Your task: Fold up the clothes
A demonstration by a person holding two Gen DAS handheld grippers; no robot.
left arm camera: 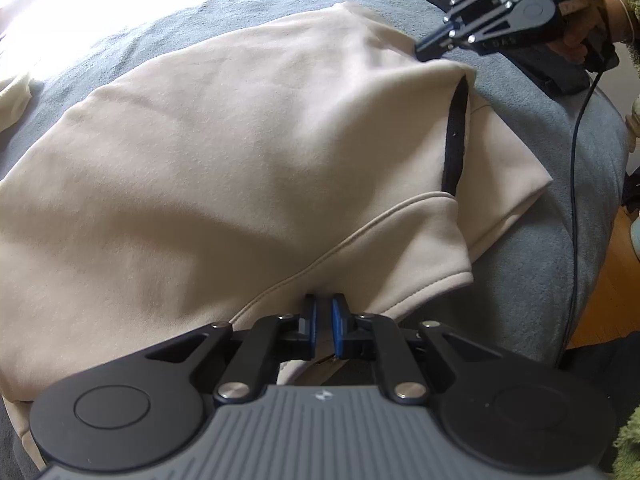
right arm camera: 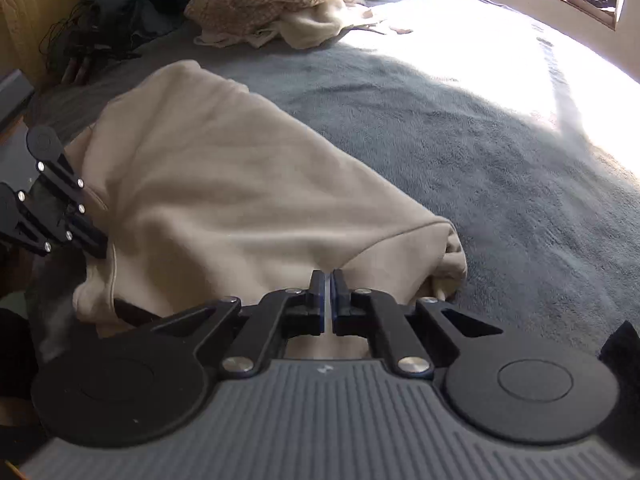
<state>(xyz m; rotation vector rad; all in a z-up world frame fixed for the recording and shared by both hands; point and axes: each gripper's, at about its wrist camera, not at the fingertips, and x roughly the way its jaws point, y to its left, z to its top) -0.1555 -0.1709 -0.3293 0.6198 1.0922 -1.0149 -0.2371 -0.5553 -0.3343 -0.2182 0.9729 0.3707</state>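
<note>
Cream sweatshirt (left arm camera: 224,152) on grey bed (right arm camera: 460,140), near its edge; left gripper (left arm camera: 323,312) and right gripper (right arm camera: 329,286) pinching hem corners, garment stretching ahead toward bed middle, fold carried forward

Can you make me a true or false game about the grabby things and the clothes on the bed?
1. Both grippers pinch the cream top. True: the left gripper and right gripper are shut on its edge.
2. The top lies on a red blanket. False: the blanket is grey-blue.
3. More clothes are piled farther back on the bed. True.
4. The cream top is already folded into a small neat square. False: it is stretched between the grippers.
</note>
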